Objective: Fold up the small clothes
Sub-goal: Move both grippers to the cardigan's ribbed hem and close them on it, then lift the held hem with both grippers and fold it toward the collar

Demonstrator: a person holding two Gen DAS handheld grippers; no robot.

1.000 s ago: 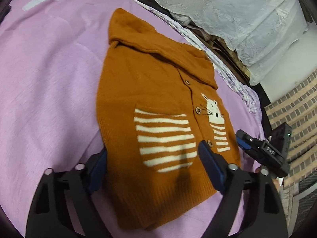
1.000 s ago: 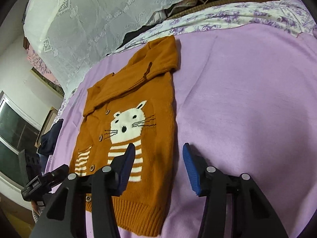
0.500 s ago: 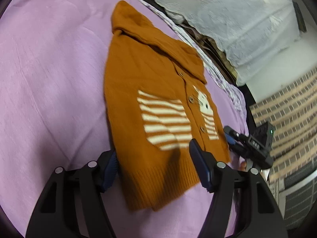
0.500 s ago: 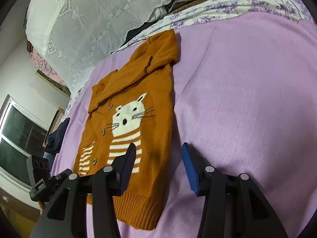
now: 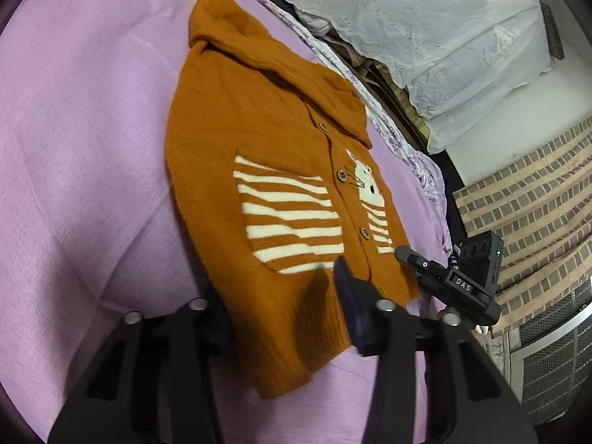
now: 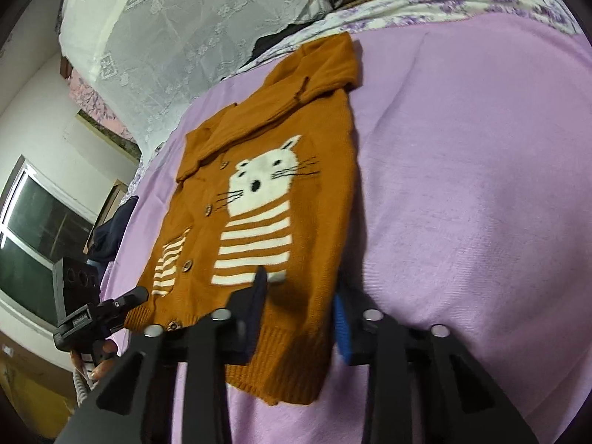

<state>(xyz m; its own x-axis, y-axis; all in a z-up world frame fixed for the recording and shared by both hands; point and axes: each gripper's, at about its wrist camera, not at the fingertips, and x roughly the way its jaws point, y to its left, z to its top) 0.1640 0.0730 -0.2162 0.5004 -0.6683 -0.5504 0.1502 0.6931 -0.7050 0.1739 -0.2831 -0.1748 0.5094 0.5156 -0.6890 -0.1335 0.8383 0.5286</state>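
Left wrist view is showing one orange sweater (image 5: 281,199) lying flat on a purple blanket (image 5: 81,155), with one white lace curtain (image 5: 436,29) at 1 o'clock and a brick wall (image 5: 529,199) at 3 o'clock. The left gripper (image 5: 281,303) and right gripper (image 6: 299,303) are both spread, straddling the hem's two corners. Since the earlier frame, both have been coming closer over the hem.

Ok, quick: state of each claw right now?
Left claw: open, straddling the orange cat sweater hem corner.
Right claw: open, straddling the other hem corner.
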